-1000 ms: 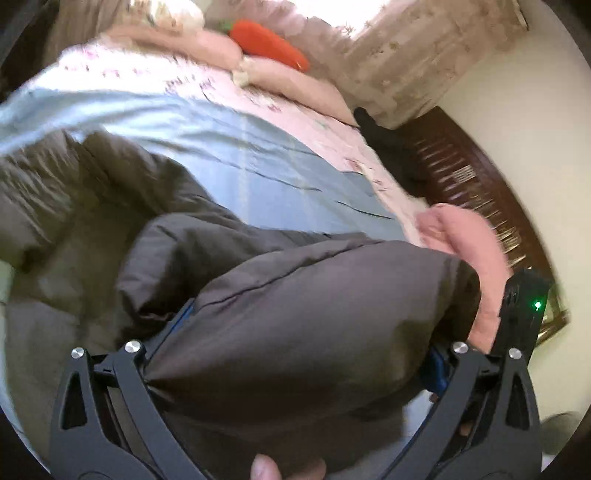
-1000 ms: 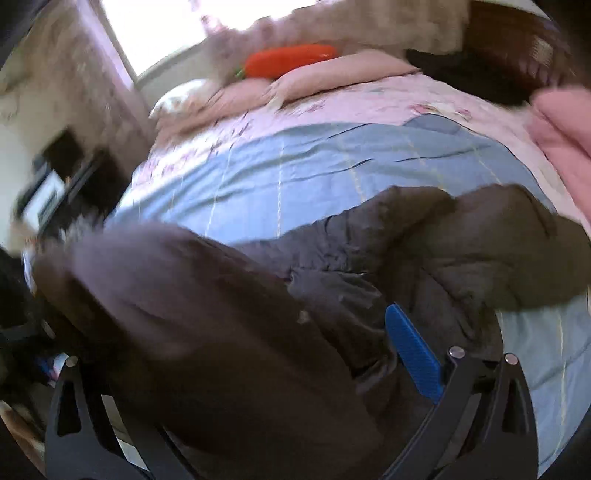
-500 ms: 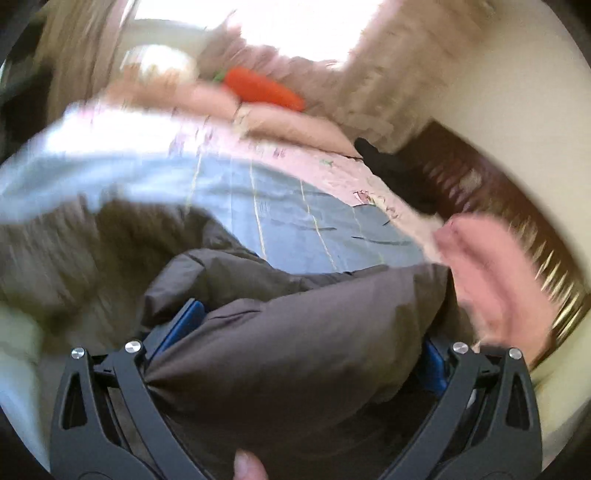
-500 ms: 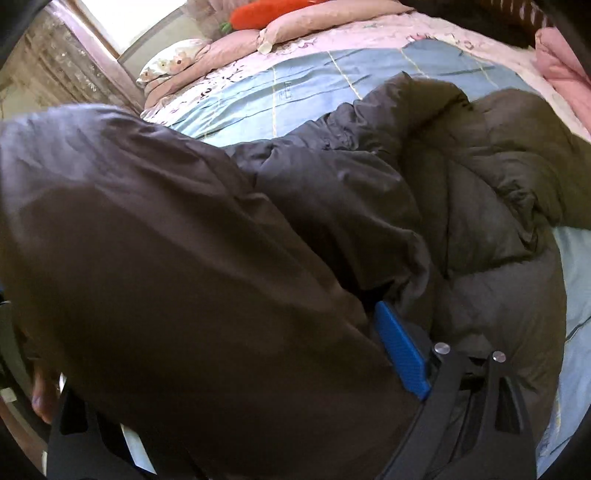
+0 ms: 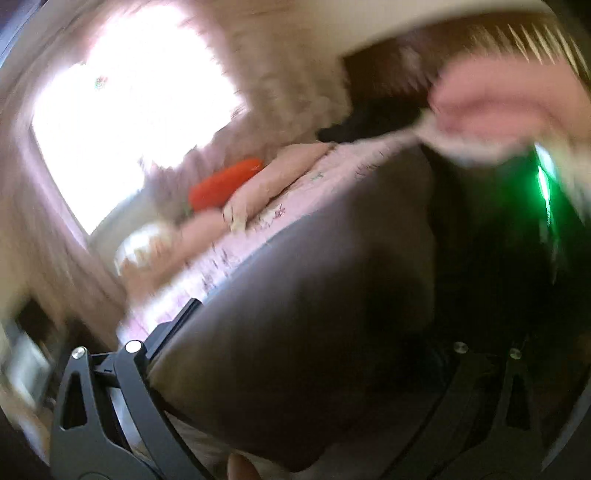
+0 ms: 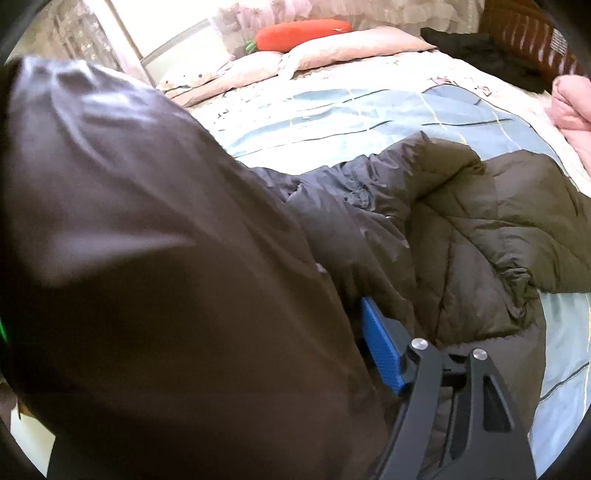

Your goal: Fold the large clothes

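Observation:
A large dark brown puffer jacket (image 6: 480, 229) lies crumpled on the blue-sheeted bed (image 6: 351, 110). My left gripper (image 5: 314, 325) is shut on a thick fold of the jacket (image 5: 295, 332) and holds it up; the view is heavily blurred. That raised fold (image 6: 166, 258) fills the left half of the right wrist view. My right gripper (image 6: 295, 306) points down at the jacket with its jaws closing around the fold. Its blue right pad (image 6: 380, 350) still shows bare beside the fabric. The fold hides its left finger.
An orange carrot pillow (image 6: 303, 33) and pink pillows lie at the head of the bed. A pink blanket (image 6: 572, 107) sits at the right edge, with a black garment (image 6: 472, 48) by the dark wooden headboard (image 6: 524, 29). A thumb (image 5: 240, 467) shows low down.
The left gripper has rolled sharply and swung sideways with its fold, blurring its view. The right gripper has sunk toward the jacket, its jaws have narrowed, and the fold now covers more of its view.

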